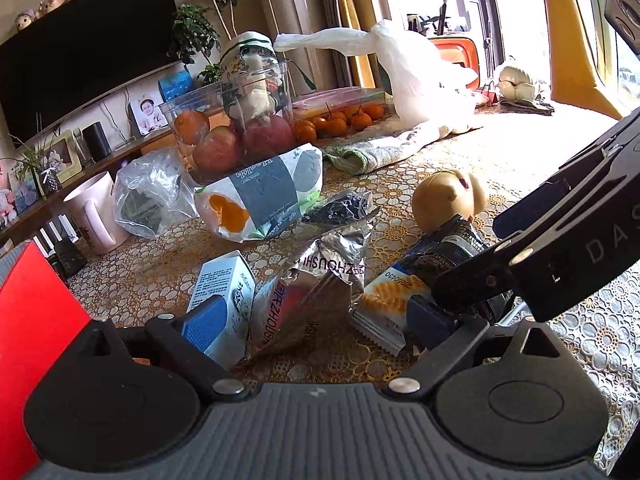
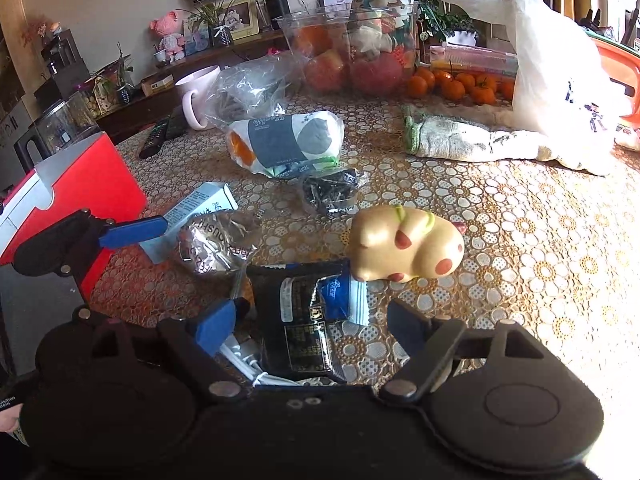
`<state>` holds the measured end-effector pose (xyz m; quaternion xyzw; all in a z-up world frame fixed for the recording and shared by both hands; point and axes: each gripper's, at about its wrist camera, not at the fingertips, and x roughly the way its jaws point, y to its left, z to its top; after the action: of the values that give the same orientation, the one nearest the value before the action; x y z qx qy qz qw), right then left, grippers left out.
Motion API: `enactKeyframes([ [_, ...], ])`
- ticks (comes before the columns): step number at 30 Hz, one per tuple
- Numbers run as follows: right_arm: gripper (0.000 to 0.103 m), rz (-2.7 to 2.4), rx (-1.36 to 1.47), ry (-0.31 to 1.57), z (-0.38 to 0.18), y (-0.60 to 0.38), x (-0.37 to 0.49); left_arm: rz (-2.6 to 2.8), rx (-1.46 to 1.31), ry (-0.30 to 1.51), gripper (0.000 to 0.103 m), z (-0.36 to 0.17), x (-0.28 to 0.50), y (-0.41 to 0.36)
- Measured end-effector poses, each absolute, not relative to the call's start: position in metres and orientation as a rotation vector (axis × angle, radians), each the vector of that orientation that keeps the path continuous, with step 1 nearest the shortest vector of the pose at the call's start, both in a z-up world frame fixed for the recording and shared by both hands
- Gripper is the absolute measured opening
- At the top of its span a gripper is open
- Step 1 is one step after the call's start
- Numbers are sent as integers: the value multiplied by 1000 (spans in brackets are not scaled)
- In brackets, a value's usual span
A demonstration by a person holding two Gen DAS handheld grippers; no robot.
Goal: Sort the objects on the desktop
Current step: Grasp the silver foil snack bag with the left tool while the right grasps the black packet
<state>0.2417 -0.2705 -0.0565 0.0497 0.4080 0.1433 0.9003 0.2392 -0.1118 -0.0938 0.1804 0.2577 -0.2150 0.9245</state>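
Note:
My left gripper (image 1: 318, 320) stands open low over the lace-covered table (image 1: 460, 152). A crumpled silver wrapper (image 1: 316, 280) and a cracker packet (image 1: 386, 308) lie between its blue fingers, and a blue-white carton (image 1: 224, 288) lies by the left finger. My right gripper (image 2: 312, 326) is open around a black snack packet (image 2: 304, 316) lying flat. A cream toy animal (image 2: 404, 244) sits just beyond it. In the left wrist view the right gripper's black body (image 1: 568, 232) reaches in from the right. In the right wrist view one blue finger of the left gripper (image 2: 132, 232) shows beside the carton (image 2: 196, 208).
A red box (image 2: 92, 184) stands at the left edge. Further back are a tissue pack (image 2: 284, 144), a small black packet (image 2: 332, 192), a pink mug (image 2: 196, 92), a clear tub of apples (image 2: 352, 40), tangerines (image 2: 460, 84), a folded towel (image 2: 460, 140) and a white plastic bag (image 2: 560, 72).

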Motion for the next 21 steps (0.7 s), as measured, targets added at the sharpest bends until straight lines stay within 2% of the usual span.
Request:
enactKeyframes([
  [3,80,283,97,848,-59,-270,244,-448,350,525,93,-94,240,-112],
  [6,77,284,112,854,-60,-271,245,-463,328,526,84,-94,240,-110],
  [8,69,285,108,854,-60,-271,245,-468,325,522,74,-93,240,-111],
  [10,46,284,111,861,-61,-271,246,-467,320,524,72,-93,240,-111],
  [12,47,288,118,868,-62,-270,247,-466,312,526,68,-93,240,-111],
  [14,46,285,103,859,-62,-269,247,-454,313,525,59,-92,241,-110],
  [16,36,283,101,855,-61,-269,246,-435,317,527,51,-92,243,-109],
  [21,35,267,107,856,-61,-272,246,-423,317,529,46,-90,243,-108],
])
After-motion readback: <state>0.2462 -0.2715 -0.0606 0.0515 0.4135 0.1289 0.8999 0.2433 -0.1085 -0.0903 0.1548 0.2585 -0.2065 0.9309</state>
